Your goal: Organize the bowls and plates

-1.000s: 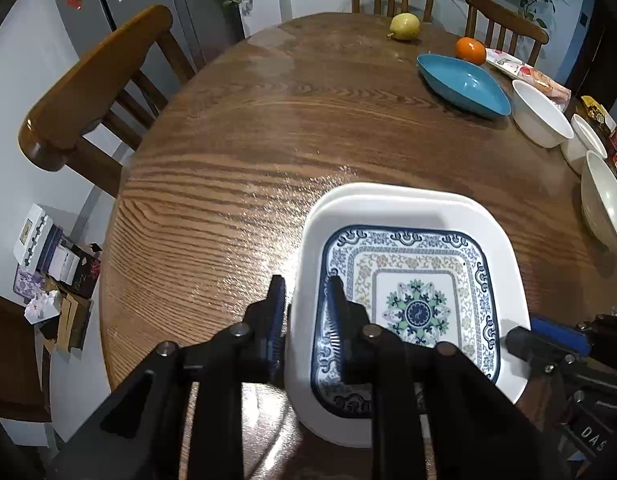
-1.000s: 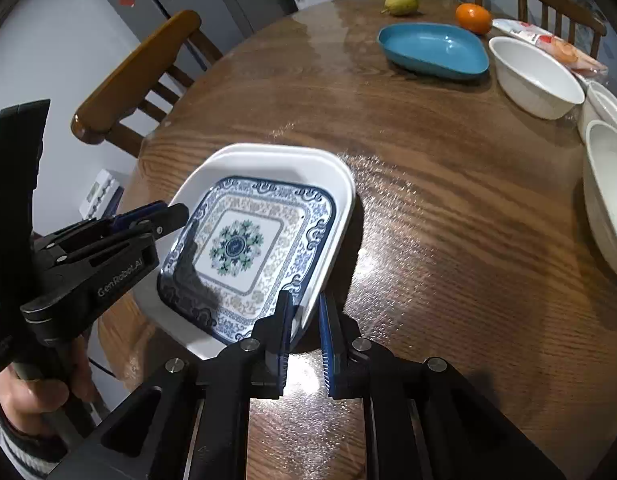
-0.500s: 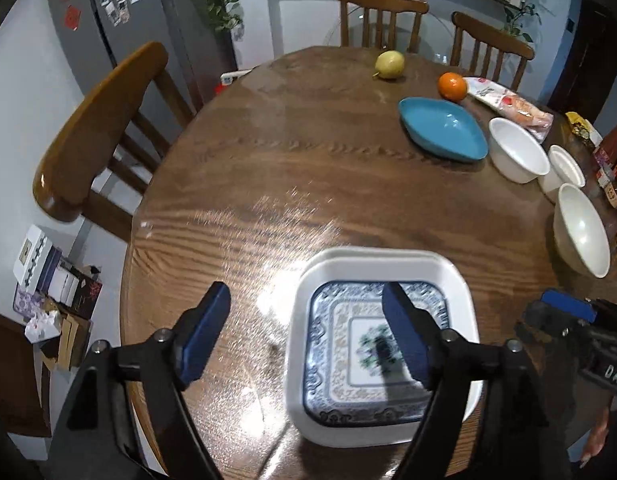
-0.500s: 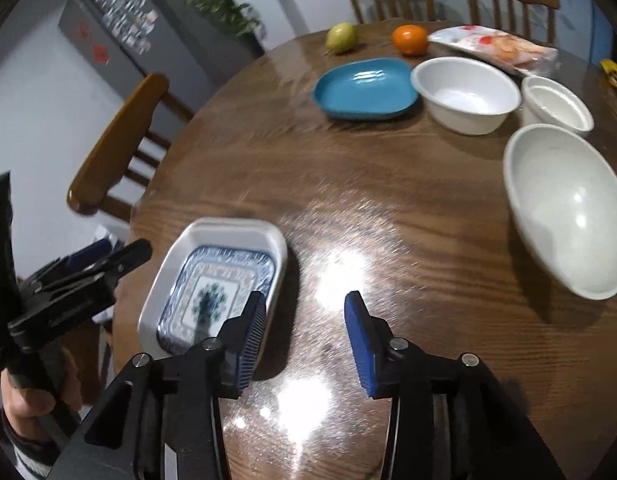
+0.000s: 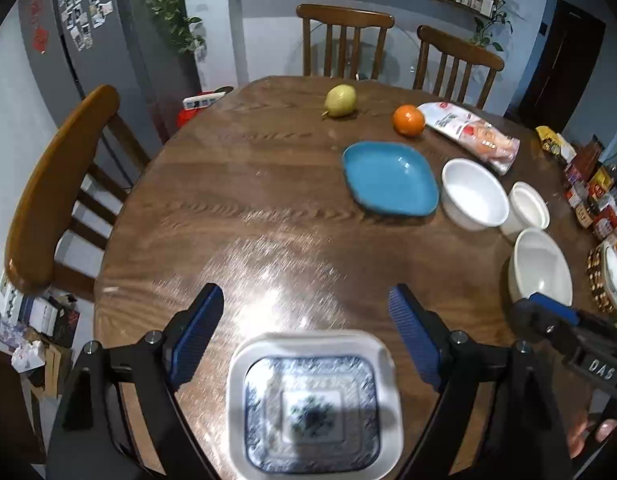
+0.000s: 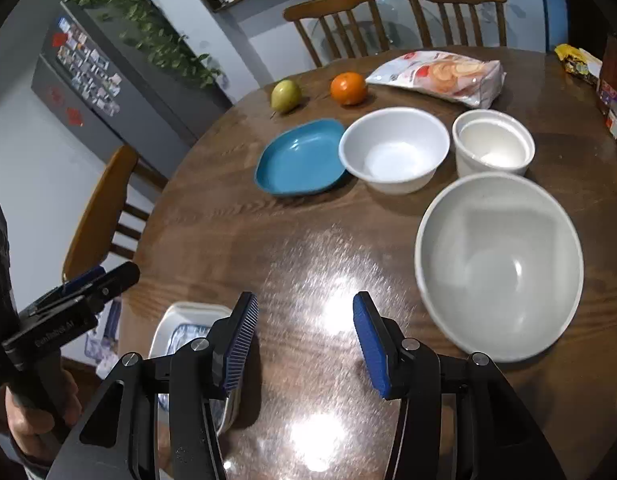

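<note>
At the tabletop's near left edge I see the patterned plate (image 5: 312,404) nested in a white plate (image 5: 382,360), flat and free of both tools. My left gripper (image 5: 306,332) hangs over it with its tongs spread wide, holding nothing. Farther in, toward the middle, the blue plate (image 6: 300,158) lies just beside the white bowl (image 6: 394,148), with the small cup-like bowl (image 6: 493,143) next along and the large bowl (image 6: 498,266) near the right edge. My right gripper (image 6: 304,338) is likewise spread and empty over bare table (image 6: 300,240). I judge the plate stack is set down; next I should reach for the blue plate, closing on its rim without nudging the bowl alongside.
</note>
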